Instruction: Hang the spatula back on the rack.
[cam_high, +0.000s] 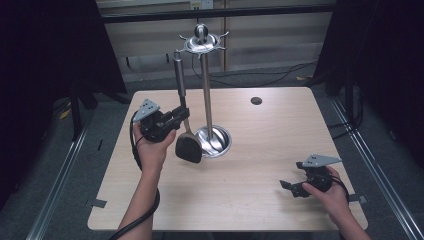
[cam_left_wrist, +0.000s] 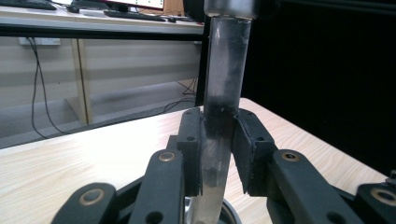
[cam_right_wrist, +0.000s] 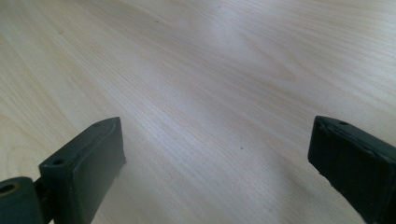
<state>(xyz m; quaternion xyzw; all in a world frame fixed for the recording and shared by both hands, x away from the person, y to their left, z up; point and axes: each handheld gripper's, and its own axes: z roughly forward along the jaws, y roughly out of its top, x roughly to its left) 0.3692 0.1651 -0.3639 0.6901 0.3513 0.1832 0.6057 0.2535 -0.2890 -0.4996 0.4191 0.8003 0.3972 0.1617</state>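
While the left gripper (cam_high: 181, 116) clamps the spatula (cam_high: 188, 148) upright at the stand's (cam_high: 206, 75) 9 o'clock, nothing hangs there yet. The right gripper (cam_high: 287, 186) rests spread wide, empty.

This looks like a lab or office workroom. Black curtains (cam_high: 45, 50) flank the wooden surface (cam_high: 260, 150). Cables (cam_high: 260, 77) trail across the floor, and a keyboard (cam_left_wrist: 133, 15) sits on a desk behind.

My forearms are bare, no sleeves. Left gripper (cam_high: 172, 120) and right gripper (cam_high: 292, 187): black bodies, each topped by a grey three-cornered plate. Brass-ringed pivot screws on my black jaw links. Black cable (cam_high: 135, 222) trails along my left forearm.
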